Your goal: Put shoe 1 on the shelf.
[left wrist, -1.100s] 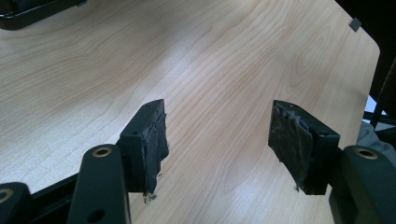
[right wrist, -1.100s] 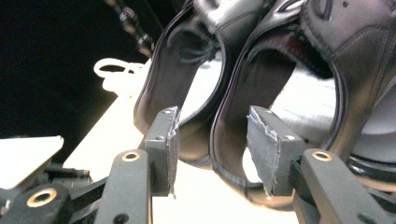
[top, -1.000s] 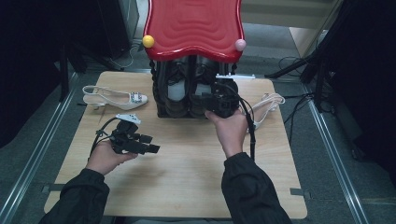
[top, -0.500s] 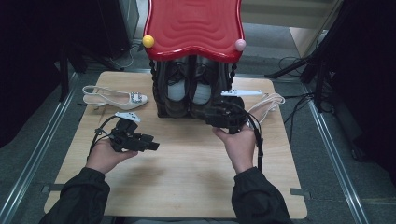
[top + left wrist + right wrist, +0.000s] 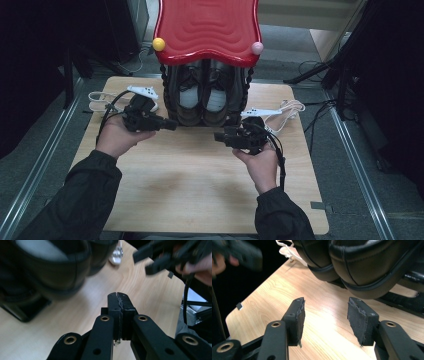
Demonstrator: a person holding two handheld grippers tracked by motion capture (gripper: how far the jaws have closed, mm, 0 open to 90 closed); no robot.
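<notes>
A pair of black shoes sits toes toward me on the lower level of a black rack with a red wavy top. My left gripper hovers just left of the shoes and points right; its jaws have just closed, pads pressed together on nothing. The shoes' toes loom blurred to its upper left. My right gripper points left in front of the shoes; its jaws have just opened wider and stand open over bare wood below the toes.
The wooden table holds a white sandal left of the rack and another to its right. Cables trail from both grippers. Metal rails run along both sides of the table, with dark floor beyond.
My left gripper rose and moved toward the rack, and its jaws closed. My right gripper drew back from the shoes toward me and sank.
</notes>
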